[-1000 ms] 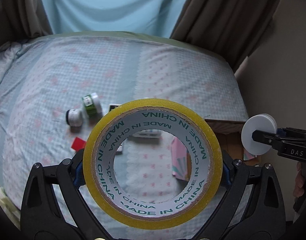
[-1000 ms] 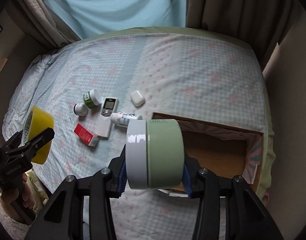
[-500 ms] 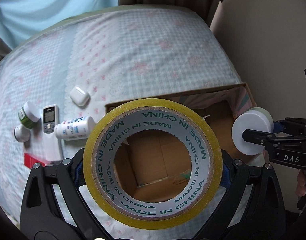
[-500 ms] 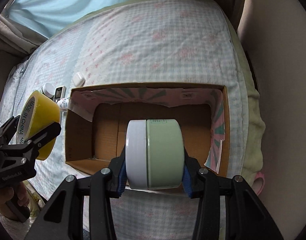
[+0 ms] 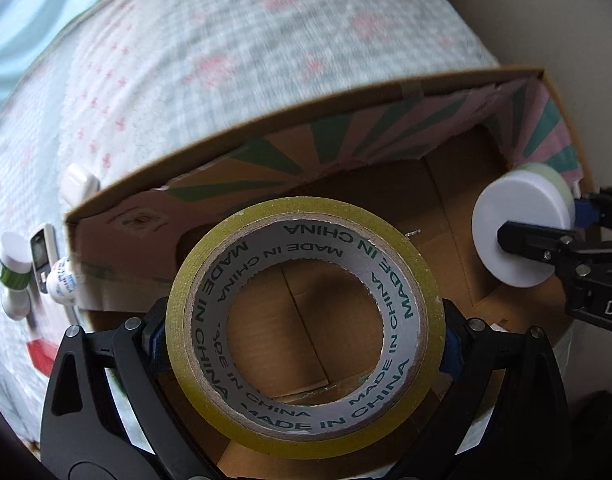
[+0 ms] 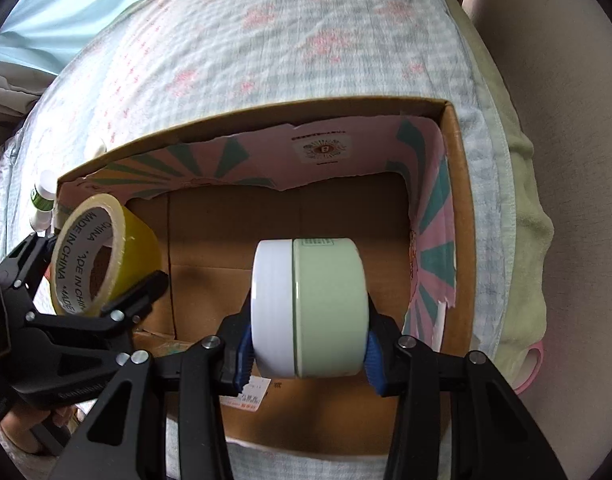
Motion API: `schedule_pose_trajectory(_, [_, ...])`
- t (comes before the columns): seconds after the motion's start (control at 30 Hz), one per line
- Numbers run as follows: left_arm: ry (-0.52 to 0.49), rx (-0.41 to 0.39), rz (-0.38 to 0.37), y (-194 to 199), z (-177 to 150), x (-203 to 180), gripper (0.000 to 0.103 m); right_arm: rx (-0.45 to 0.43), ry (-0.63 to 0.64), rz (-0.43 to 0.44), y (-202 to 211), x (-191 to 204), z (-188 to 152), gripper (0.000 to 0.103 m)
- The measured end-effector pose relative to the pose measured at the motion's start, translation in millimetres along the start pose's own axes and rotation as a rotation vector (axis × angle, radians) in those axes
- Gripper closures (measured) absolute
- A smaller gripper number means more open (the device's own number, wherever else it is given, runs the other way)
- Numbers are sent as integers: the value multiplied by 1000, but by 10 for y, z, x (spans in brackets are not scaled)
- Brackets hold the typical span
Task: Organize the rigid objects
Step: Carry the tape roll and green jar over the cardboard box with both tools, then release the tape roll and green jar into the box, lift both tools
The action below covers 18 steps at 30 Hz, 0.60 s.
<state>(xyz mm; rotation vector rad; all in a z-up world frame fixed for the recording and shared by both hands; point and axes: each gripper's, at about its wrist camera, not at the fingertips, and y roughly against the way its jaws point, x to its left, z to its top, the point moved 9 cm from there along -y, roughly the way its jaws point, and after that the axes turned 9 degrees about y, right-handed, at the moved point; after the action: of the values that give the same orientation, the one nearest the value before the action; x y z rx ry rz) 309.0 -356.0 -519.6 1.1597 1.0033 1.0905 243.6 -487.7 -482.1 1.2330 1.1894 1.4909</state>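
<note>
The left gripper [image 5: 304,332] pinches a roll of yellow tape [image 5: 304,320] by its outer edges, the roll facing the camera with "MADE IN CHINA" printed round its white core. The right gripper [image 6: 306,344] clamps a pale green jar [image 6: 325,304] with a white lid [image 6: 272,306] between its blue pads [image 6: 373,354], the jar lying sideways with the lid toward the left. Both grippers hang over an open cardboard box [image 6: 461,216], the tape above its left part and the jar above its middle to right part; neither object touches the box floor as far as can be seen. The box has a brown floor and torn pink and green paper along its inner walls. It sits on a bed [image 6: 266,40] with a pale checked, pink-flowered cover. Just outside the box's left wall lie a white case [image 5: 78,184], a remote [image 5: 42,248], a white bottle [image 5: 64,284], a green-labelled jar [image 5: 12,264] and a red box [image 5: 40,354].
</note>
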Motion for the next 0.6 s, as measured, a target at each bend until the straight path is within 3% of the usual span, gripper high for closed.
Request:
schedule_pose_trajectory(0.3, [-88,70,47,-166,-75,-160,6,27,3,-24,-75,24,70,62])
schedule_pose_trajectory(0.4, [-81,90,21,-169,-112,-184,6,24,8,-22,-78,51,110,62])
schedule_pose_trajectory(0.43, [-77,99,25,-162,-128,-175,2,28,17,-26,-78,56,124,59])
schedule_pose_trajectory(0.47, [-76,90,34,-127,-125,-160,0,29,14,-40,-59,48,115,52])
schedule_pose_trajectory(0.5, [-77,70,39,-76,-114,-162,0,15,3,-46,-9,35,124,22])
schedule_pose_trajectory(0.53, [-80,53,37,-17,-116,-161,0,-11,-3,-5,41,116,137,3])
schedule_pose_trajectory(0.6, [-89,32,41,84,-131,-156,0,-45,-51,35,146,150,139,0])
